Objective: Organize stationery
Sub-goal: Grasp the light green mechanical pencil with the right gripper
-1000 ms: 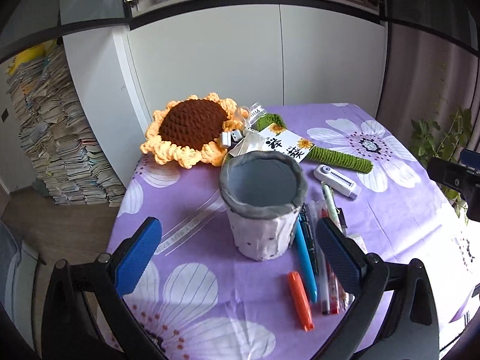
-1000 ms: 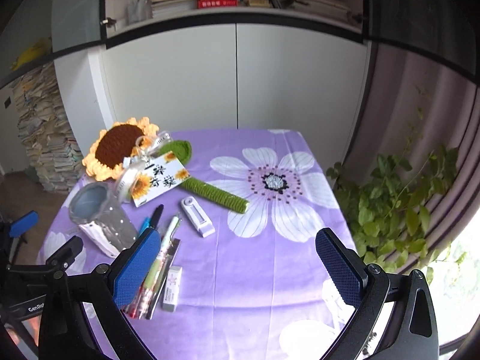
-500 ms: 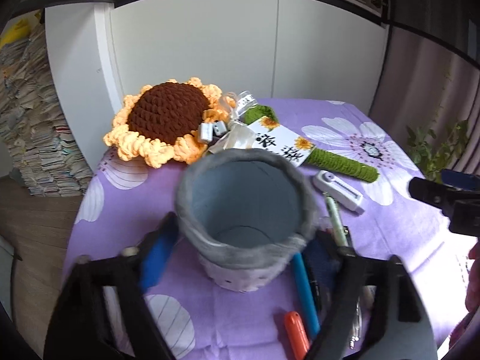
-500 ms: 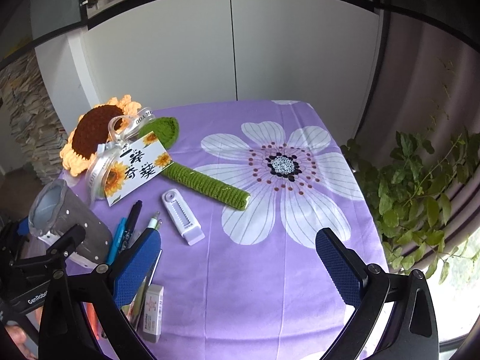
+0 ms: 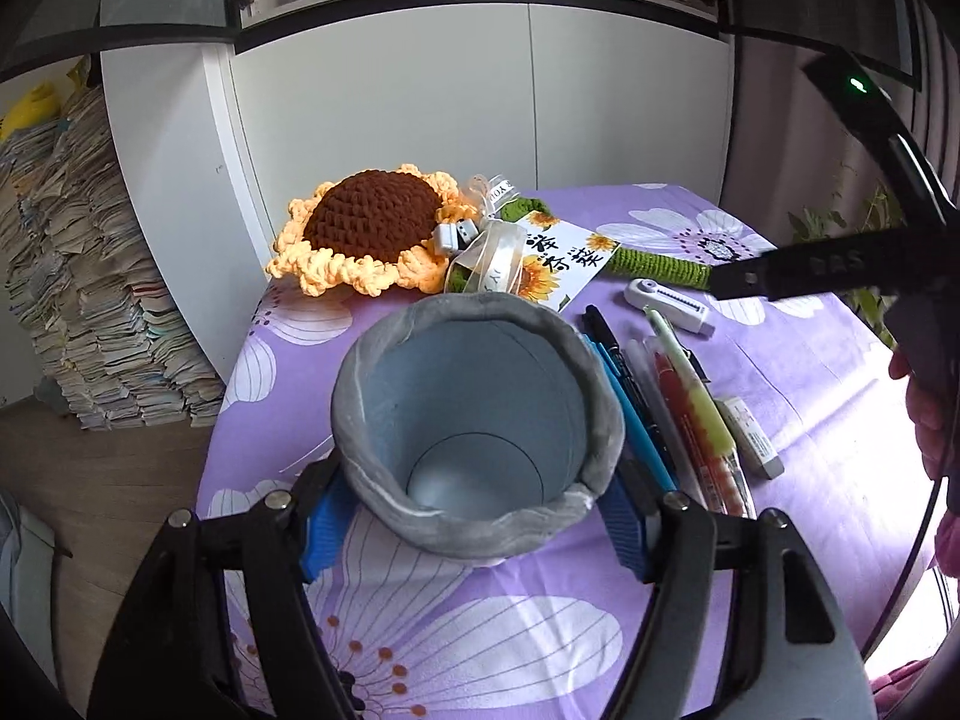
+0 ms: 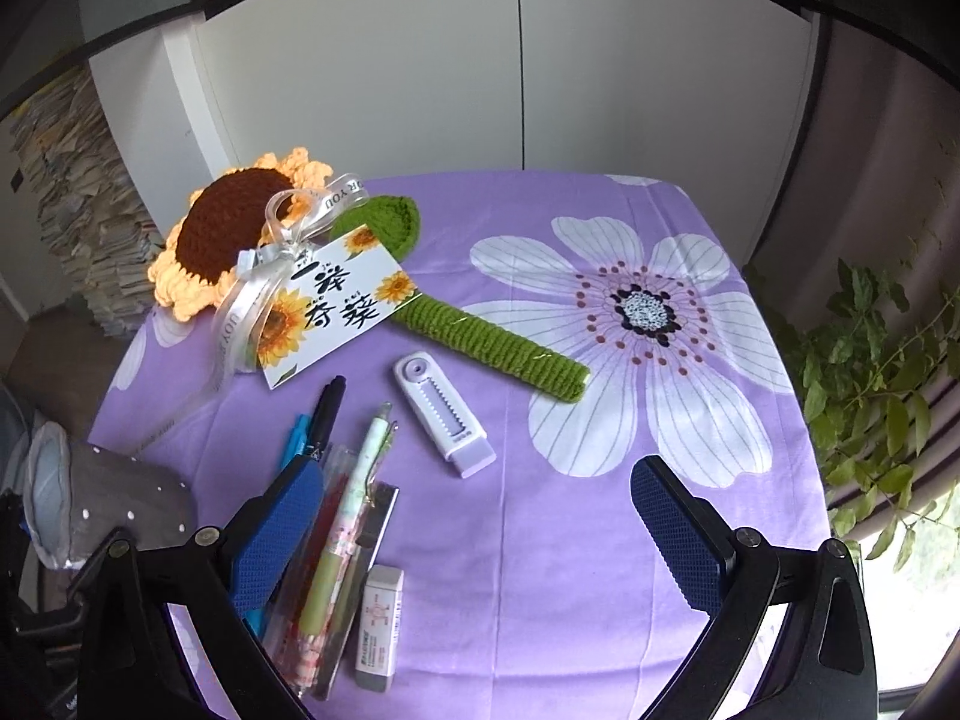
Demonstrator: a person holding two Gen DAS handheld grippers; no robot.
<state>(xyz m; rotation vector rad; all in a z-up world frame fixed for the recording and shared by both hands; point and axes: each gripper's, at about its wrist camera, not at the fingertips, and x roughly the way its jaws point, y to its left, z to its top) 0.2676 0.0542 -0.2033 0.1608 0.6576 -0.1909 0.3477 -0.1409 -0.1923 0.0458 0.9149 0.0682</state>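
Two claws at work. Left claw [image 5: 474, 516] clamped on grey pen cup [image 5: 474, 414], pads pressing its sides; cup empty, at 6 o'clock in left view, on purple tablecloth [image 5: 798, 420]. Right claw [image 6: 480, 528] wide apart, jaws just beginning to close, nothing between them, above pens [image 6: 336, 528] and eraser [image 6: 379, 630] at 7 o'clock in right view. White correction tape [image 6: 444, 414] near centre.

Step, by my reading: cup steadied, first pick pending. Next move calls for lowering right claw onto one pen, pinching it, lifting it into cup.

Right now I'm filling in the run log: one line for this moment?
left gripper: shut on pen holder | right gripper: open, above pens | pens: on tablecloth
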